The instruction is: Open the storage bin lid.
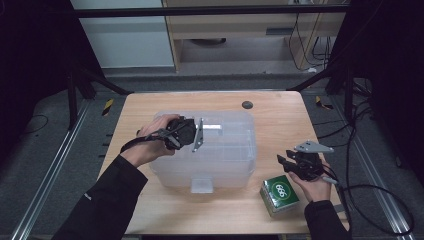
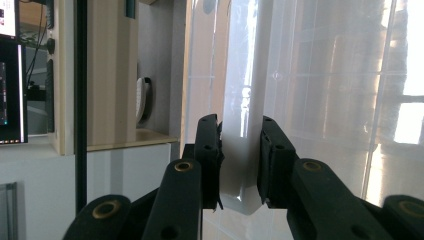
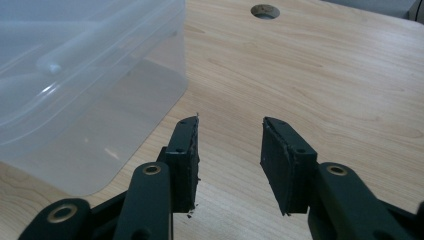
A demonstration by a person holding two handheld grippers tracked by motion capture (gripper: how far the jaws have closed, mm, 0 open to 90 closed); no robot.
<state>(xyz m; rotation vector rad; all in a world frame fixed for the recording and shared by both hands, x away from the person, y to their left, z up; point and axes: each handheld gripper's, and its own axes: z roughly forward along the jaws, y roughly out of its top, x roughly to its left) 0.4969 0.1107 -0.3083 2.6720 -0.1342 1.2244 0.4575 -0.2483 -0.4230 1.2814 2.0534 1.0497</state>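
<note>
1. Black jaws of the left tool (image 2: 240,165) rise nearest the lens in the left gripper view, with a white, translucent upright piece of the plastic box (image 2: 320,100) between them. Both pads lie against that piece, so this tool is gripping the box at one of its latches or handle parts; which one I cannot tell.
2. From the high view, the left tool (image 1: 196,135) sits on top of the box (image 1: 225,150), over its left half, with the person's left hand (image 1: 147,145) behind it and a dark sleeve running down to the bottom edge.
3. Clear and lidded, the box stands in the middle of the desk (image 1: 280,115), with a pale tab showing on its near wall.
4. Off to the right, the right tool (image 1: 287,162) is held just above the desk, well apart from the box's right end. Its jaws stand apart with bare wood between them in the right gripper view (image 3: 227,160); it holds nothing.
5. A small green carton (image 1: 280,194) with white numerals lies on the desk near the front edge, just beside the right hand (image 1: 315,182).
6. A round dark hole (image 3: 265,11) is set in the desk's far side, beyond the box.
7. Cables trail from the right tool across the floor beside the desk.
</note>
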